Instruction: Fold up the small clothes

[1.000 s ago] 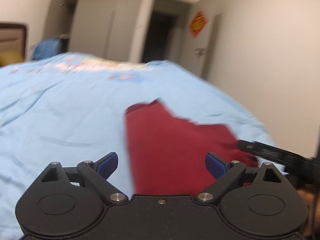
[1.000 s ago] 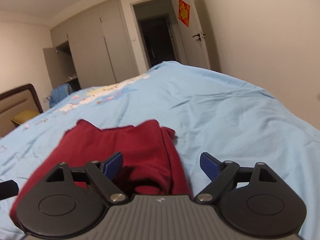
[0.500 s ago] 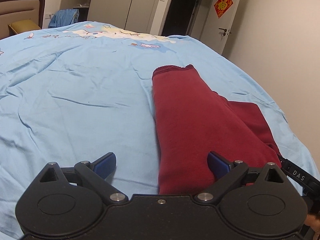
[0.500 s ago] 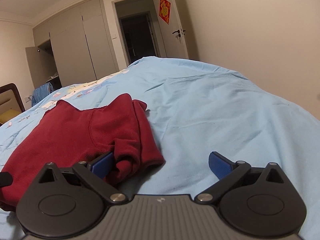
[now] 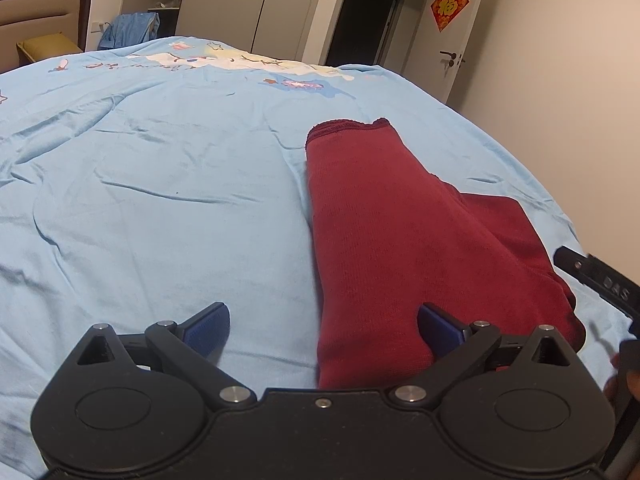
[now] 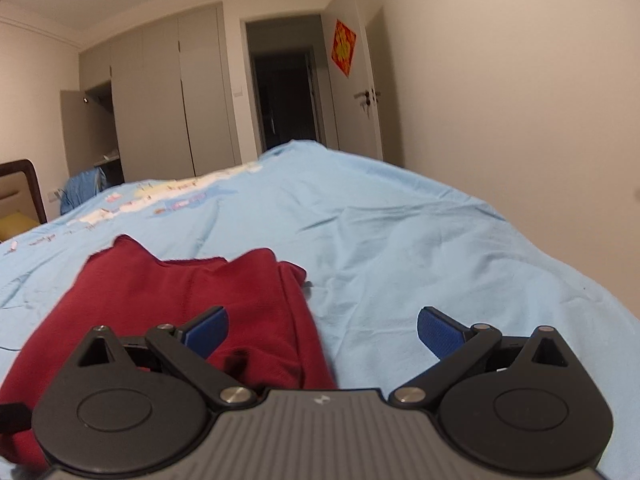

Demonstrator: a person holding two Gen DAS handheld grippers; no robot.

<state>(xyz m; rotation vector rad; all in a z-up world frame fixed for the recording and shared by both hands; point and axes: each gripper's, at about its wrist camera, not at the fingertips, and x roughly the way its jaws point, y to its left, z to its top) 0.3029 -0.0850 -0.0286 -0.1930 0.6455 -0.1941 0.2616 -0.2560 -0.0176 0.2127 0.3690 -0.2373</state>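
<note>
Item: red knit garment, small, lying on the light-blue bed cover toward the bed's right side, folded lengthwise into a long band with a second layer showing out from under its right edge.

Handling (judged): soft, limp, light; thick enough to hold a crease, yet it will sag and slide off itself if lifted by one point. The cover beneath is loose and wrinkled and could be pinched along with it.

Hold points (judged): the two near corners of the band, taken through all layers at the hemmed edge.

Left tongs: spread wide, holding nothing, poised at the near end.

Right tongs: spread wide, empty, beside the garment's right edge.
</note>
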